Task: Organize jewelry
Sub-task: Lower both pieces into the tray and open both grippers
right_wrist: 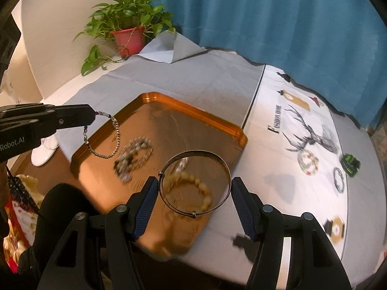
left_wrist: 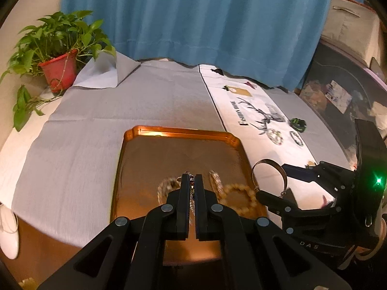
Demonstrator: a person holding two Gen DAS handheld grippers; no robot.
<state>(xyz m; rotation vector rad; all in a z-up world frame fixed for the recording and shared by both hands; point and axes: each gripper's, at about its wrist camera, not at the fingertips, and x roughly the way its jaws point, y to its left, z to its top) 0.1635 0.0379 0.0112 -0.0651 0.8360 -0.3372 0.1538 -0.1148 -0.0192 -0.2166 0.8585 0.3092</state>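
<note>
My left gripper (left_wrist: 192,177) is shut on a thin silver chain bracelet (right_wrist: 106,153), which hangs in a loop from its tip (right_wrist: 93,116) over the tray's left edge. My right gripper (right_wrist: 194,188) is shut on a silver bangle (right_wrist: 193,153), with one pad pressing on each side of it, above the tray's near right part. In the left wrist view the bangle (left_wrist: 267,162) shows at the right, between the right gripper's fingers (left_wrist: 283,183). The copper tray (right_wrist: 193,113) (left_wrist: 179,130) holds a yellow bead bracelet (right_wrist: 206,192) (left_wrist: 241,191) and a dark-and-white bead bracelet (right_wrist: 135,154).
The tray lies on a grey cloth (left_wrist: 96,120). To its right, a white deer-print cloth (right_wrist: 278,159) carries several bracelets, among them a green one (right_wrist: 350,162). A plant in a red pot (right_wrist: 129,38) stands at the back left, before a blue curtain (left_wrist: 193,24).
</note>
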